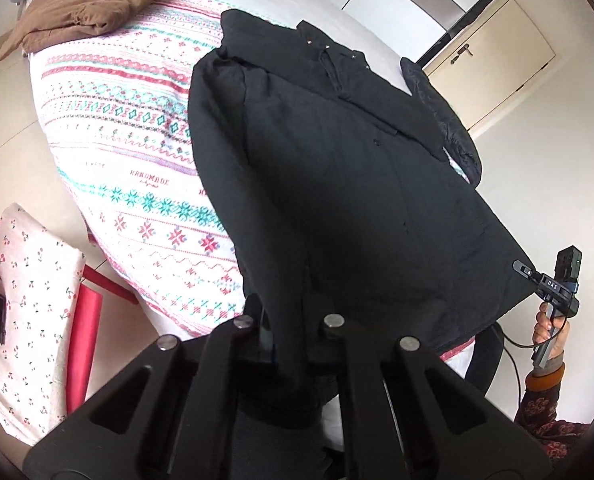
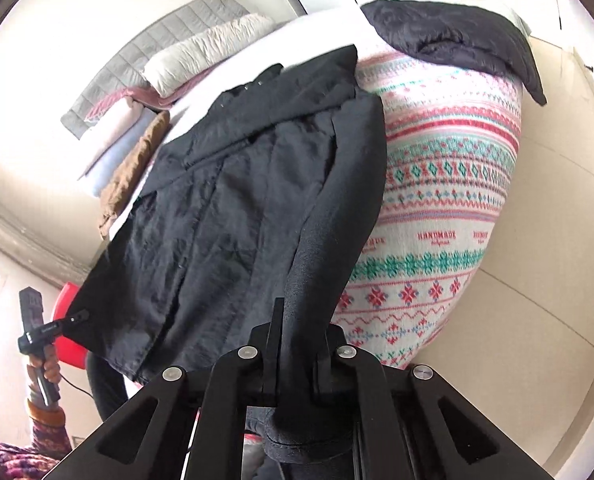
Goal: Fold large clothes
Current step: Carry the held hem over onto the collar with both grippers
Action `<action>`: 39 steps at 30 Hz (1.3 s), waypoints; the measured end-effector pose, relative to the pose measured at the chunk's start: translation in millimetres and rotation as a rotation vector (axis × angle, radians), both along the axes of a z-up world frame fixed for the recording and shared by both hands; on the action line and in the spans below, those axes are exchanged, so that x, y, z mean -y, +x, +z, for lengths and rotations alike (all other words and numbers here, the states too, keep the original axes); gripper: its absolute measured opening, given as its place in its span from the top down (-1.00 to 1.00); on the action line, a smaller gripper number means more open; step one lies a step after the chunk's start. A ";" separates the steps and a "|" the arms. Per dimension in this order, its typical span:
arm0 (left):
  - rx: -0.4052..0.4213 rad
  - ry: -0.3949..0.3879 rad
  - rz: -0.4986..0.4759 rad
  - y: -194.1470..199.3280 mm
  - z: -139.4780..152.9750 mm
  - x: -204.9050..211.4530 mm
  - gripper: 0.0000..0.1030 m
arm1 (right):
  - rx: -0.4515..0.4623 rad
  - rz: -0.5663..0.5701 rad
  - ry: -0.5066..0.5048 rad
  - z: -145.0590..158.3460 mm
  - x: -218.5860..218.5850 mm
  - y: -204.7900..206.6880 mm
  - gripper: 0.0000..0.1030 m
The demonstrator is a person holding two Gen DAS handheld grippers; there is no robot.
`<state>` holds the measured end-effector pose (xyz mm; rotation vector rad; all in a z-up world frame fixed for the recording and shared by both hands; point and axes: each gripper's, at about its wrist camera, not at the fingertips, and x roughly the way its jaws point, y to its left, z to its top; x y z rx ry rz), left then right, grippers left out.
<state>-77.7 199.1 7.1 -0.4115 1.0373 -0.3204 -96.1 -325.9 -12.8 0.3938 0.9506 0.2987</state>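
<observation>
A large black coat point(image 1: 337, 168) lies spread on the patterned bed cover point(image 1: 137, 140), collar at the far end. My left gripper point(image 1: 285, 320) is shut on the coat's near left hem corner. In the right wrist view the coat point(image 2: 225, 220) lies the same way, and my right gripper point(image 2: 297, 328) is shut on the near right hem corner, the cloth bunched between its fingers. Each gripper shows in the other's view: the right one point(image 1: 523, 270) pinches the hem at the bed's edge, and the left one point(image 2: 77, 318) does so at the other corner.
A folded brown garment point(image 1: 85, 4) lies at the bed's far left corner. A dark quilted jacket point(image 1: 449, 120) lies at the far right edge of the bed. A cherry-print cloth point(image 1: 29, 304) rests on a red chair point(image 1: 85, 344) to the left. Pillows point(image 2: 201, 52) sit at the headboard.
</observation>
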 end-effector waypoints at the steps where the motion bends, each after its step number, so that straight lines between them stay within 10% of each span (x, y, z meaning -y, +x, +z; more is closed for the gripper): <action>1: 0.023 -0.004 0.002 5.2 8.1 0.9 0.87 | 0.026 -0.002 0.001 8.6 -1.8 1.6 0.85; 15: 0.302 0.024 0.135 184.3 121.9 -3.3 0.86 | 0.198 -0.149 -0.013 102.1 11.8 155.8 0.85; 21: 0.265 0.102 0.191 295.9 85.1 -0.1 0.82 | 0.139 -0.228 -0.007 80.1 43.6 269.3 0.84; 28: 0.127 0.241 0.163 393.2 -11.6 20.7 0.76 | -0.047 -0.249 -0.079 -11.6 41.9 380.3 0.84; 36: 0.076 0.258 0.146 407.1 -59.5 20.9 0.70 | -0.108 -0.246 -0.051 -81.2 37.6 409.1 0.76; 39: 0.071 0.289 0.111 396.8 -40.1 16.7 0.29 | -0.119 -0.232 0.006 -68.1 48.4 401.0 0.65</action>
